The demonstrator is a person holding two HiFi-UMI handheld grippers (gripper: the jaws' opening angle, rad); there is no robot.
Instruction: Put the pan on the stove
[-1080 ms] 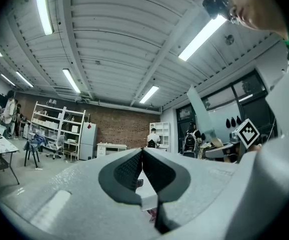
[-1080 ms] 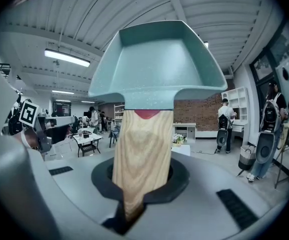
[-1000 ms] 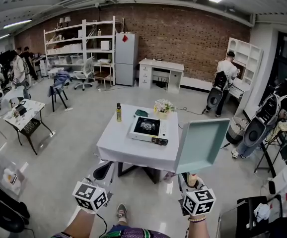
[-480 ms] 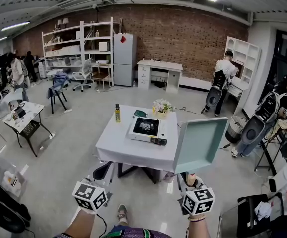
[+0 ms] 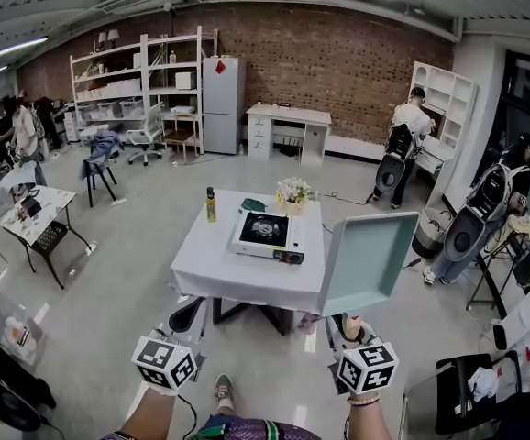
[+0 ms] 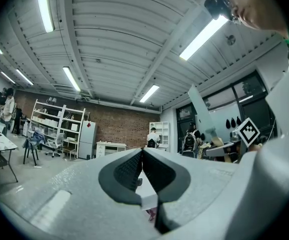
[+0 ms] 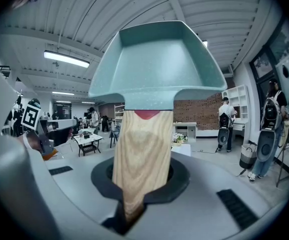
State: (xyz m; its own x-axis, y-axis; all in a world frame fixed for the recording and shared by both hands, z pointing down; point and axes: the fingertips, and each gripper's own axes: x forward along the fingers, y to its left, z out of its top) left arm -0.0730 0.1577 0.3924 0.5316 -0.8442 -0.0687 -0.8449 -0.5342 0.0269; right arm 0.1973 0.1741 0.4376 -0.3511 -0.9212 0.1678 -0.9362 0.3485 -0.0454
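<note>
- Step in hand: the carry. Our right claw [image 5: 346,324] [image 7: 142,184] clamps the wooden handle [image 7: 142,154] of the teal pan [image 5: 371,264] [image 7: 157,64], which stands on edge directly above the claw.
- The stove [image 5: 267,235] lies ahead and to the left of this claw, well apart, on a white table [image 5: 212,271].
- Next move, as we judge it: approach, tip the pan level, and lower it onto the burner.
- Our left claw [image 5: 188,317] [image 6: 142,171] is closed and empty, level with the right one.
- A bottle [image 5: 210,205] and flowers [image 5: 294,192] stand beyond the stove. Neither covers the burner, and only the open floor and the table's near edge intervene.
</note>
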